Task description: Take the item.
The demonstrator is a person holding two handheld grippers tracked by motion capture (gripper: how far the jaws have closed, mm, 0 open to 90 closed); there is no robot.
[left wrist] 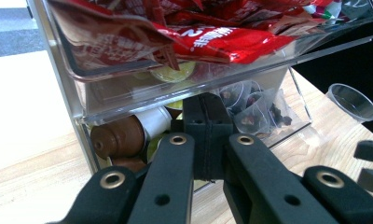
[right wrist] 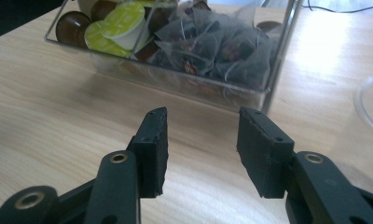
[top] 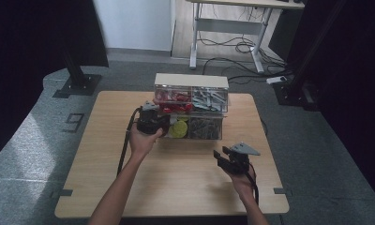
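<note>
Left tool (top: 163,125) is pressing at the clear organizer (top: 191,107); right tool (top: 225,157) is hanging empty nearby.

The left tool is sitting with its jaws fully closed, tips together right against the organizer's lower front, just under the upper drawer (left wrist: 128,84) holding red packets (left wrist: 212,37); what they are pinching, if anything, I cannot tell. Capsules (left wrist: 124,135) are lying just left of its tips, tea bags (left wrist: 254,109) just right. The right tool is holding nothing, jaws about half open, hovering over the tabletop (right wrist: 58,116) short of the lower bin (right wrist: 184,86). A small clear cup (left wrist: 352,101) is standing off to the left tool's right.
</note>
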